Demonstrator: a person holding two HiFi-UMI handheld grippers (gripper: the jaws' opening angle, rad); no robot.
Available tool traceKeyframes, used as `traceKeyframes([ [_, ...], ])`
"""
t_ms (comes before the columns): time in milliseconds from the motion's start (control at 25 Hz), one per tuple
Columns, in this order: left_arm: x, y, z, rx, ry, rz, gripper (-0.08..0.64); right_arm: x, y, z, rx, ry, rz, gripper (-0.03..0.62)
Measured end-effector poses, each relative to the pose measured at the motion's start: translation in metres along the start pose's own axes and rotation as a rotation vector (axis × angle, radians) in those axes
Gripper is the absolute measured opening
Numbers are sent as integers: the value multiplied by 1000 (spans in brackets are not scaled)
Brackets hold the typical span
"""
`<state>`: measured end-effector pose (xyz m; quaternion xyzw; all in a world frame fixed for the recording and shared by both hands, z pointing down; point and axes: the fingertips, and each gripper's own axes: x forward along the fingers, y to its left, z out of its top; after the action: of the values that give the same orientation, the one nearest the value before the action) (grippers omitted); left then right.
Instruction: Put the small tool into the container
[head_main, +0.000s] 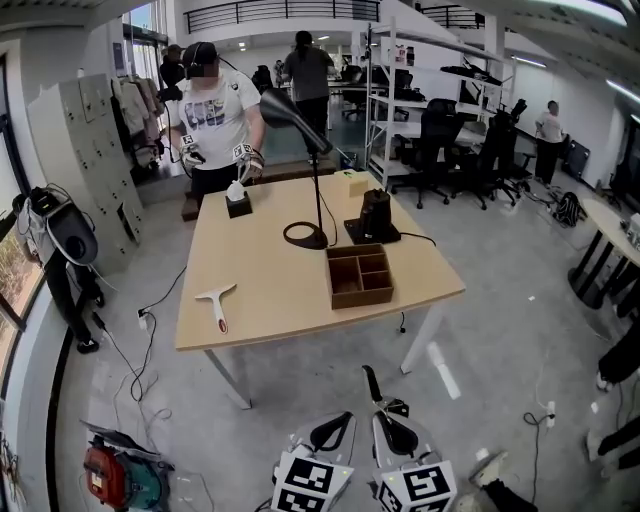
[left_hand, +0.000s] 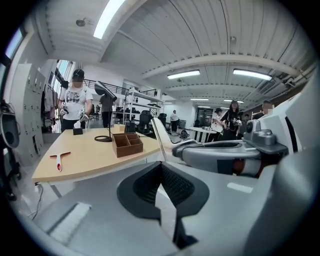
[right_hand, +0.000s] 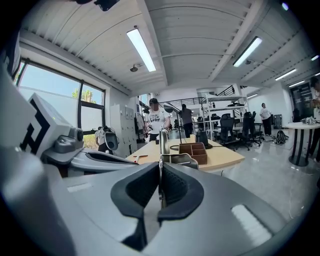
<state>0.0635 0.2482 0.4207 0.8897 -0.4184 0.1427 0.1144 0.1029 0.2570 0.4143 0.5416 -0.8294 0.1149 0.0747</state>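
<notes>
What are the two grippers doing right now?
Left gripper: closed, holding nothing.
Right gripper: closed, holding nothing.

On the one tabletop (head_main: 270, 270): one desk lamp (head_main: 285, 108), one wooden box (head_main: 360, 277) with dividers, one squeegee (head_main: 216, 303) with a red handle, one black machine (head_main: 375, 215), one small black block (head_main: 239, 206) and one yellow box (head_main: 352, 182).

Left claw (left_hand: 161, 169) and right claw (right_hand: 160, 172) both closed, held low, side by side
</notes>
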Motion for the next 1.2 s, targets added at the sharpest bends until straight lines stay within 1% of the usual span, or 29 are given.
traceKeyframes([
  [120,49,84,19,0,2,-20,3,97,-7,18,18,13,-3,8],
  [320,116,219,44,-15,8,-45,3,244,-5,42,27,32,-20,8],
  [440,144,292,66,-15,15,-65,2,322,2,65,32,42,-33,8],
  [560,161,354,83,-24,17,-80,2,385,13,86,27,52,-42,8],
  [680,175,398,91,-35,19,-93,2,429,21,99,17,56,-48,8],
  [800,184,430,98,-42,17,-105,2,462,29,108,5,59,-55,8],
  [920,191,454,103,-46,7,-110,2,487,32,115,-7,57,-59,8],
  [1040,201,478,105,-47,15,-109,2,512,31,124,-20,45,-60,8],
  [1200,227,497,113,-58,8,-114,2,543,16,131,-34,41,-59,8],
])
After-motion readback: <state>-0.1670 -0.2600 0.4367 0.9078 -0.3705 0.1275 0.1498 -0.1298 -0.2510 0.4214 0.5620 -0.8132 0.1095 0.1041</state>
